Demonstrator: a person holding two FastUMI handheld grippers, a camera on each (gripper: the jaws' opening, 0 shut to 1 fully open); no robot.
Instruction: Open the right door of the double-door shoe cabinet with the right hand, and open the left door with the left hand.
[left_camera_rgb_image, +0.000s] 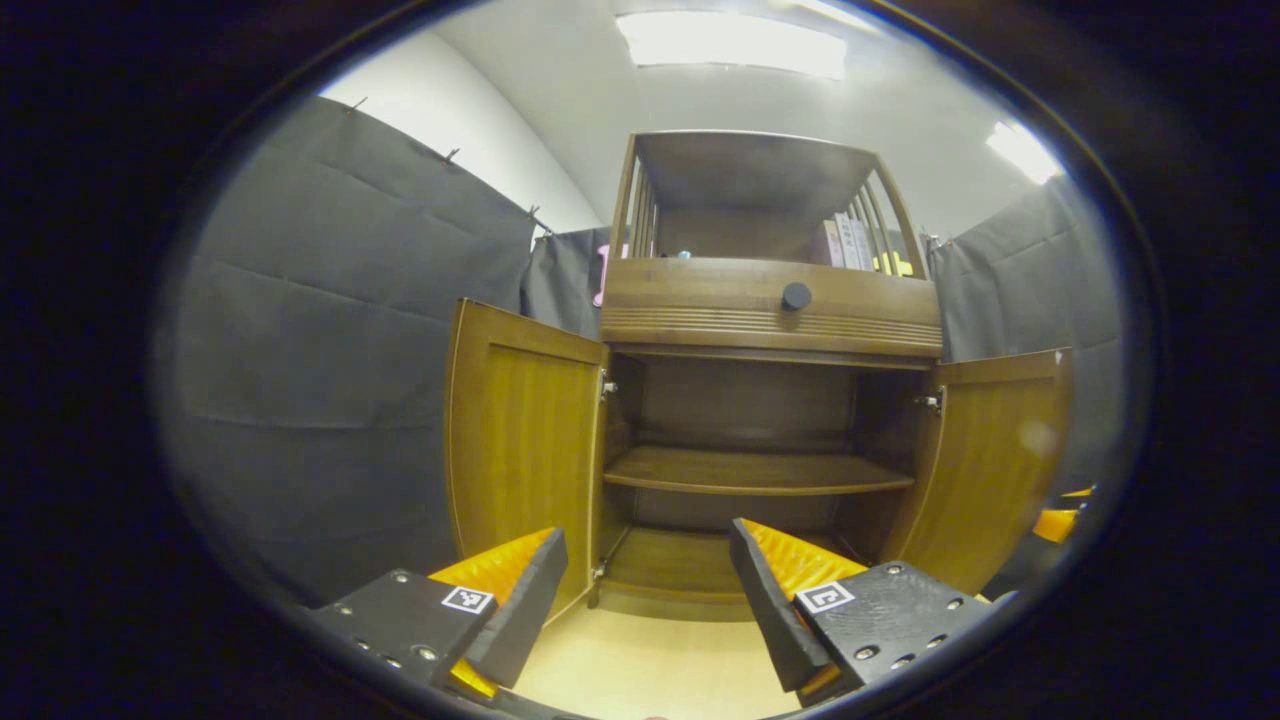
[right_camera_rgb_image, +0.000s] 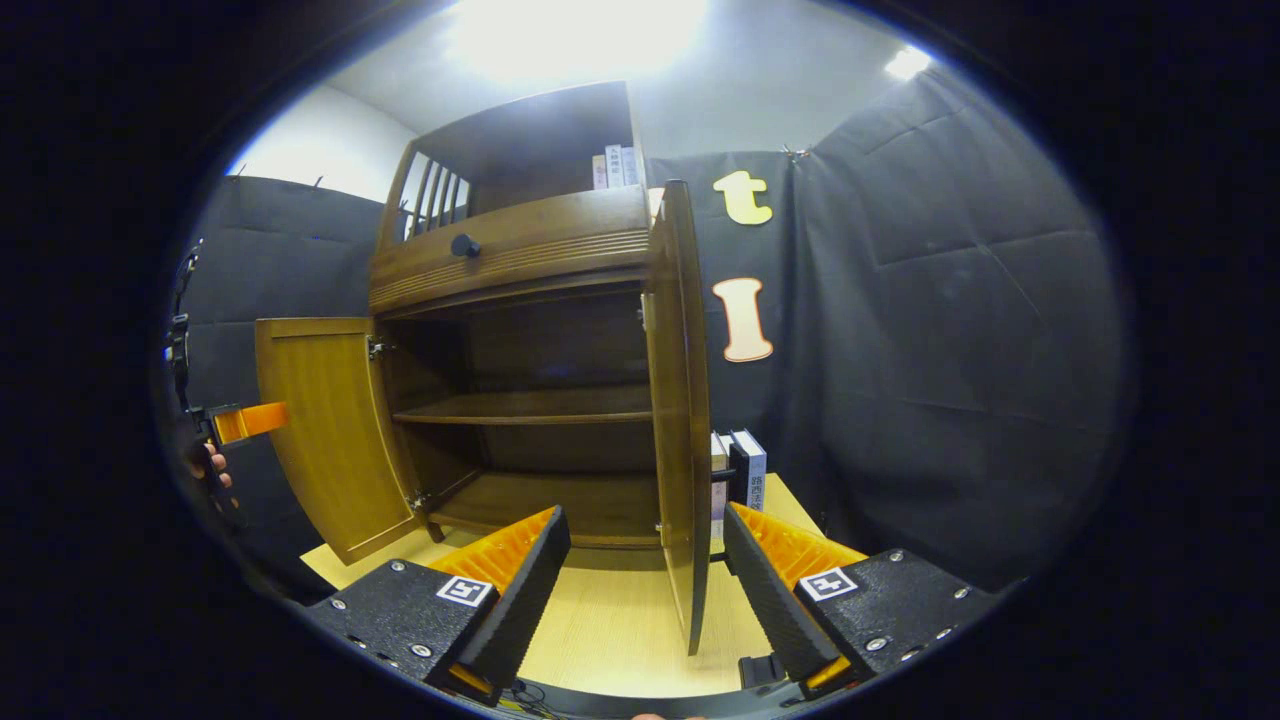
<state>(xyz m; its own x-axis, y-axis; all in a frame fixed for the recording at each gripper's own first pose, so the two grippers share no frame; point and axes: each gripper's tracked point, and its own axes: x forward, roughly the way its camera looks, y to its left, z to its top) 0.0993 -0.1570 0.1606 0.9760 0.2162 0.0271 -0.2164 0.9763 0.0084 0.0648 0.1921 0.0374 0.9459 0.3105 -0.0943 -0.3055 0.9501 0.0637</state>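
The wooden shoe cabinet (left_camera_rgb_image: 770, 310) stands in front of me with both doors swung out. In the left gripper view the left door (left_camera_rgb_image: 520, 440) stands just past my open left gripper (left_camera_rgb_image: 645, 590), and the right door (left_camera_rgb_image: 1000, 460) hangs open at the right. In the right gripper view the right door (right_camera_rgb_image: 680, 400) is edge-on and close, its lower edge between the spread fingers of my open right gripper (right_camera_rgb_image: 645, 580), neither finger pressing on it. The left door (right_camera_rgb_image: 330, 430) is open there too. Nothing is held.
Inside the cabinet are a bare shelf (left_camera_rgb_image: 755, 470) and floor board. A drawer with a dark knob (left_camera_rgb_image: 796, 296) sits above. Books (right_camera_rgb_image: 740, 465) stand beside the cabinet on the pale table (right_camera_rgb_image: 600, 630). The left gripper (right_camera_rgb_image: 245, 420) and a hand (right_camera_rgb_image: 205, 465) show at the far left.
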